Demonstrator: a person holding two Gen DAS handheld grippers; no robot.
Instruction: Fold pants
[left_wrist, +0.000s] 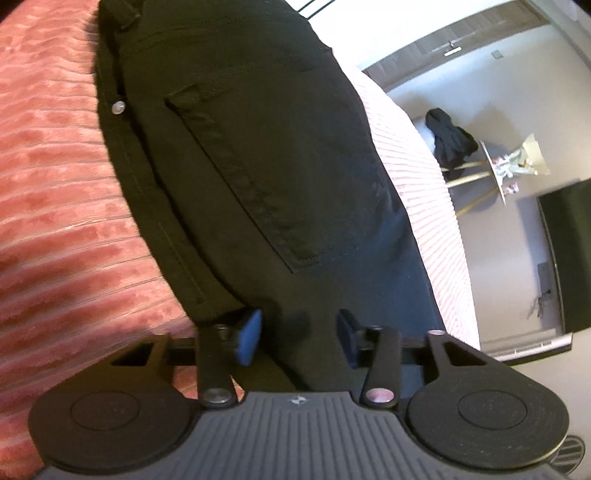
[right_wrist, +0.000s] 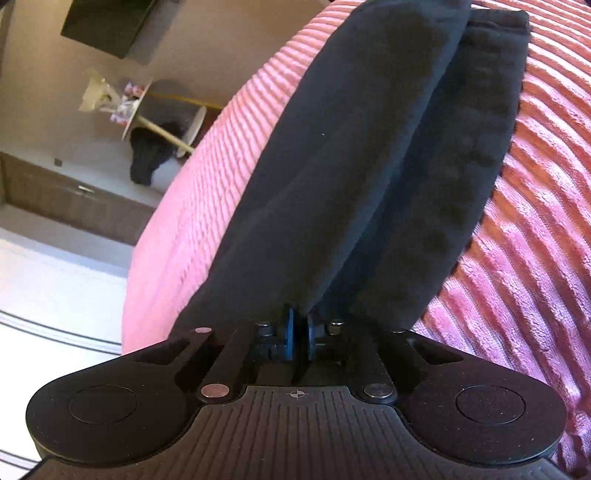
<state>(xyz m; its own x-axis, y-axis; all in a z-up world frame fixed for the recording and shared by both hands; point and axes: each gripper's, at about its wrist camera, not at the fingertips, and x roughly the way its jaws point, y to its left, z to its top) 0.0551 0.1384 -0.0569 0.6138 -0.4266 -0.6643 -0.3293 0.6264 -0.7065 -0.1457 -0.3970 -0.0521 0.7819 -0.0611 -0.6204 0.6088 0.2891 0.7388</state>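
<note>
Right wrist: pants (right_wrist: 351, 166) lengthwise away from pinching jaws.

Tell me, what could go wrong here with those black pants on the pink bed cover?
The right gripper pinches only a thin edge of the pants, so the cloth might slip out when pulled. The left gripper is open over the seat near the back pocket; closing there could bunch several layers and spoil the fold. The pants lie near the edge of the bed cover, so a tug might slide them off.
</note>
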